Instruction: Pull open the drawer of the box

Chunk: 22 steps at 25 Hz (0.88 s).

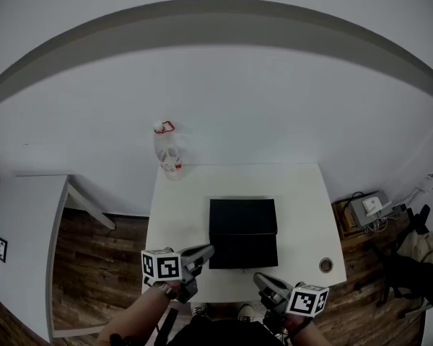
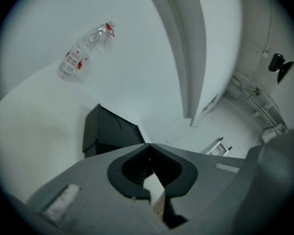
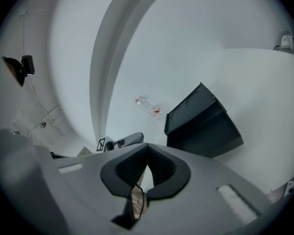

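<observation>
A black box (image 1: 243, 233) sits on the white table (image 1: 303, 200), a little in from its near edge, its dark front facing me. My left gripper (image 1: 208, 251) hovers just left of the box's front corner, jaws shut with nothing between them. My right gripper (image 1: 258, 277) hangs at the table's near edge, just right of the box's front, also shut and empty. The left gripper view shows the box (image 2: 108, 131) beyond the closed tips (image 2: 148, 145). In the right gripper view the box (image 3: 203, 124) lies up and right of the closed tips (image 3: 147, 145).
A clear plastic bottle (image 1: 168, 150) with a red cap stands at the table's far left corner. A small round object (image 1: 325, 265) lies near the front right corner. A second white table (image 1: 22, 229) stands to the left, and a box with cables (image 1: 368, 209) on the wooden floor to the right.
</observation>
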{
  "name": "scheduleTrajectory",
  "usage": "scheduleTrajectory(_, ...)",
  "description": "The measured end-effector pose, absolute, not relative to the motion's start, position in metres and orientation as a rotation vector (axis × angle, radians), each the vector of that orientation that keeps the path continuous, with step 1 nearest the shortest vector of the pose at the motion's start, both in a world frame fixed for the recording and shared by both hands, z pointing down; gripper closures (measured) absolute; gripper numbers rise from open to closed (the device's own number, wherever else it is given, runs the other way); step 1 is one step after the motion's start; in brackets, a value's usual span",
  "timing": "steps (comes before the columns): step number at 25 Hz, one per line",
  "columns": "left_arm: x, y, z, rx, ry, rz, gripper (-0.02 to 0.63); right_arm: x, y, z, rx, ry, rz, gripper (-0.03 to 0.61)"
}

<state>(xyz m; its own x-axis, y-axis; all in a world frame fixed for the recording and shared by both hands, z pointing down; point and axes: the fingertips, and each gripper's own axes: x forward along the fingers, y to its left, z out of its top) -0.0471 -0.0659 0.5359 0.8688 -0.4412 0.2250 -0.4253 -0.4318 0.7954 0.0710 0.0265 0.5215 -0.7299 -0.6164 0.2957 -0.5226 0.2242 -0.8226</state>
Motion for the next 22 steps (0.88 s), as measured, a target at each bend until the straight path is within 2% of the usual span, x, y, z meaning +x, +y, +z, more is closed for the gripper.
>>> scheduleTrajectory(9, -0.023, 0.052, 0.518, 2.032, -0.387, -0.044, 0.611, 0.066, 0.047, 0.469, -0.932, 2.454, -1.442, 0.574)
scheduleTrajectory(22, -0.007, 0.047, 0.509, 2.049, -0.399, -0.058, 0.611, 0.056, 0.063, 0.475, -0.859, 2.467, -1.497, 0.574)
